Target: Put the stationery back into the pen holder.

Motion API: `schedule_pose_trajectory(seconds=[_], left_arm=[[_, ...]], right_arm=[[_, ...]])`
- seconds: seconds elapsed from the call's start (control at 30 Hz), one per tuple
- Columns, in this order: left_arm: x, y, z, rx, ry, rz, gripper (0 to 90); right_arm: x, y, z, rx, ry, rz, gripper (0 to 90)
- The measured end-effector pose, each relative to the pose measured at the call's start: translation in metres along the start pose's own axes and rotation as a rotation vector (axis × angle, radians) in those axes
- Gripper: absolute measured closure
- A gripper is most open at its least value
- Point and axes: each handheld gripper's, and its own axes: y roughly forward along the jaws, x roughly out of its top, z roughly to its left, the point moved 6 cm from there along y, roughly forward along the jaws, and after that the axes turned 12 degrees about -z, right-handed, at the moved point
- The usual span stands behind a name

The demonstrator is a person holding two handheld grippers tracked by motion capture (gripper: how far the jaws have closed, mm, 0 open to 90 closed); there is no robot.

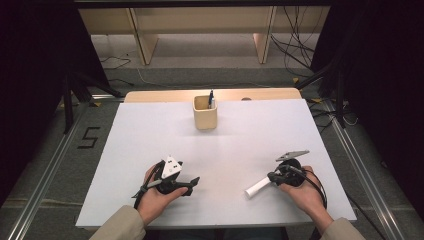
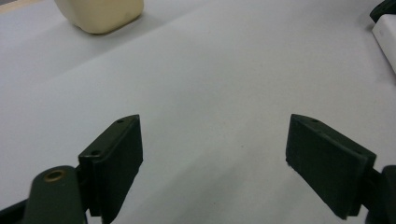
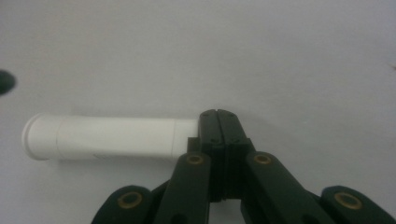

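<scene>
Right now the right gripper point(image 3: 218, 114) has its jaws clenched together, pads pressed flat against each other, and the white tube point(image 3: 109, 137) sticks out sideways from them, its near end meeting the jaw tips; whether a thin end of it is pinched between the pads I cannot tell. In the high view the same white tube point(image 1: 257, 187) lies low over the white table sheet point(image 1: 150, 135), pointing from the right gripper point(image 1: 272, 177) toward the left gripper point(image 1: 194, 183). Left gripper point(image 2: 215, 158) jaws are released, spread wide with bare sheet between them, nothing touching either pad. Ahead of the left jaws and off to one side stands the beige pen cup point(image 2: 99, 15), well apart; in the high view the cup point(image 1: 205, 112) holds a dark pen point(image 1: 210, 99) upright.
</scene>
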Motion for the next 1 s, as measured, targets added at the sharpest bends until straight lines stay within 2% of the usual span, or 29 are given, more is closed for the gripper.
schedule_pose_trajectory(seconds=[0.17,0.4,0.53,0.6,0.67,0.8,0.87,1.0], left_arm=[[0.0,0.0,-0.001,-0.004,-0.001,0.001,18.9],[0.0,0.0,-0.002,-0.006,0.002,-0.001,19.4],[0.003,0.001,-0.006,-0.012,-0.011,-0.007,20.2],[0.005,0.002,-0.011,-0.024,-0.018,-0.011,20.9],[0.008,0.004,-0.019,-0.051,-0.034,-0.016,21.2],[0.016,0.012,-0.041,-0.118,-0.034,-0.014,22.9],[0.02,0.018,-0.056,-0.158,-0.035,-0.016,23.6],[0.028,0.031,-0.086,-0.243,-0.007,-0.001,25.5]], right_arm=[[0.0,0.003,0.011,0.005,-0.004,0.0,90.0],[0.0,0.003,0.01,-0.001,-0.011,-0.012,87.7],[0.006,0.0,0.001,-0.045,-0.03,-0.071,80.4],[0.01,-0.002,-0.009,-0.088,-0.031,-0.122,74.5],[0.013,-0.004,-0.016,-0.111,-0.028,-0.161,67.5],[0.018,-0.004,-0.029,-0.155,-0.011,-0.233,54.7],[0.019,-0.004,-0.034,-0.177,0.004,-0.248,49.5],[0.018,-0.003,-0.04,-0.196,0.031,-0.253,42.6]])
